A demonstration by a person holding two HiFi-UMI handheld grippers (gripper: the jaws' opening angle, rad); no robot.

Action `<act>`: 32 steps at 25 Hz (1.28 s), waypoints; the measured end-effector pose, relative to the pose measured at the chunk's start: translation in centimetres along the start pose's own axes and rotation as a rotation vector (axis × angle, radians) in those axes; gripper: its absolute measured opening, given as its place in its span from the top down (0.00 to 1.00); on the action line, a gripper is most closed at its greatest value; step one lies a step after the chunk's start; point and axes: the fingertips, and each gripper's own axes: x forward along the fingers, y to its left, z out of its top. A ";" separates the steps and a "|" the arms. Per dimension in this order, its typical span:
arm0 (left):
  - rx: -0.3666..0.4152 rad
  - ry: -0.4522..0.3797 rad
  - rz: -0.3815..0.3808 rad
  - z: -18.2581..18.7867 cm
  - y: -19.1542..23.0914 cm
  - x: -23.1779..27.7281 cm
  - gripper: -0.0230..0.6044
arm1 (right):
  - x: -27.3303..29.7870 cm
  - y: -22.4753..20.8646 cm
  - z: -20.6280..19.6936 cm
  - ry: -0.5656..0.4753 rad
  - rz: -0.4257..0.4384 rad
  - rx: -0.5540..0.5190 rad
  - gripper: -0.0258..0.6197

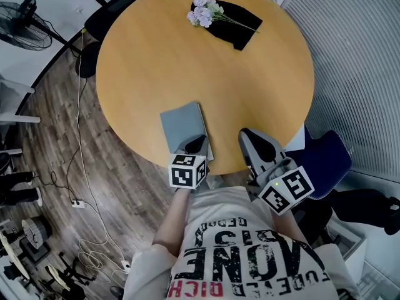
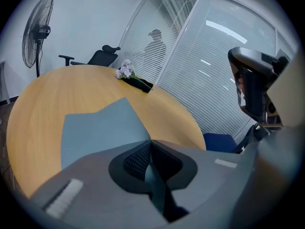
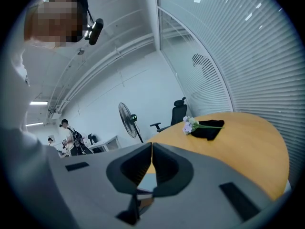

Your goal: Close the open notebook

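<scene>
A grey-blue notebook (image 1: 181,125) lies on the round wooden table (image 1: 187,61) near its front edge. My left gripper (image 1: 199,144) is at the notebook's near right corner, shut on the edge of its cover. In the left gripper view the cover (image 2: 95,132) runs up into the closed jaws of that gripper (image 2: 150,142), with its far corner raised a little. A thin grey-blue strip shows between the pads. My right gripper (image 1: 250,137) rests to the right of the notebook, over the table's edge. Seen in its own view, the right gripper (image 3: 152,144) is shut and holds nothing.
Purple flowers (image 1: 203,11) lie on a black cloth (image 1: 240,20) at the far side of the table. A blue chair (image 1: 325,155) stands at the right, a black office chair (image 1: 106,8) behind the table, a floor fan (image 1: 25,24) at far left.
</scene>
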 end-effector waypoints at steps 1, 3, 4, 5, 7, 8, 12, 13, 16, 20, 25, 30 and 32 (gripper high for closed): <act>-0.003 0.002 -0.003 -0.1 0.0 0.1 0.93 | 0.0 0.1 0.0 0.000 0.001 -0.001 0.94; 0.000 0.005 -0.005 -0.2 0.0 0.3 0.93 | 0.1 0.3 0.1 0.000 0.004 -0.003 0.94; 0.004 0.006 -0.004 -0.3 0.0 0.4 0.93 | 0.0 0.4 0.1 -0.001 0.005 -0.004 0.94; 0.006 0.006 -0.003 -0.4 0.0 0.5 0.93 | 0.0 0.5 0.1 -0.002 0.006 -0.005 0.94; 0.009 0.007 -0.002 -0.7 0.1 0.7 0.93 | -0.1 0.6 0.0 -0.003 0.007 -0.006 0.94; 0.011 0.010 -0.003 -0.8 0.1 0.9 0.93 | -0.1 0.6 -0.1 -0.003 0.006 -0.006 0.94; 0.020 0.030 -0.001 -1.3 0.3 1.7 0.92 | -0.3 0.6 -0.1 -0.002 -0.001 -0.006 0.94; 0.023 0.036 0.003 -1.4 0.4 1.9 0.92 | -0.3 0.6 -0.1 -0.002 -0.002 -0.006 0.94; 0.030 0.048 0.014 -1.7 0.6 2.2 0.92 | -0.3 0.4 0.0 -0.005 -0.008 -0.005 0.94; 0.035 0.063 0.023 -1.9 0.6 2.5 0.91 | -0.6 0.4 0.1 -0.007 -0.011 -0.004 0.94; 0.040 0.103 0.051 -2.2 0.7 3.0 0.91 | -0.5 0.4 0.0 -0.005 -0.012 -0.002 0.94; 0.037 0.127 0.059 -2.4 0.8 3.3 0.91 | -0.2 0.5 -0.1 -0.002 -0.008 -0.001 0.94; 0.031 0.128 0.053 -2.4 0.8 3.2 0.91 | -0.2 0.5 -0.1 0.000 -0.006 0.000 0.94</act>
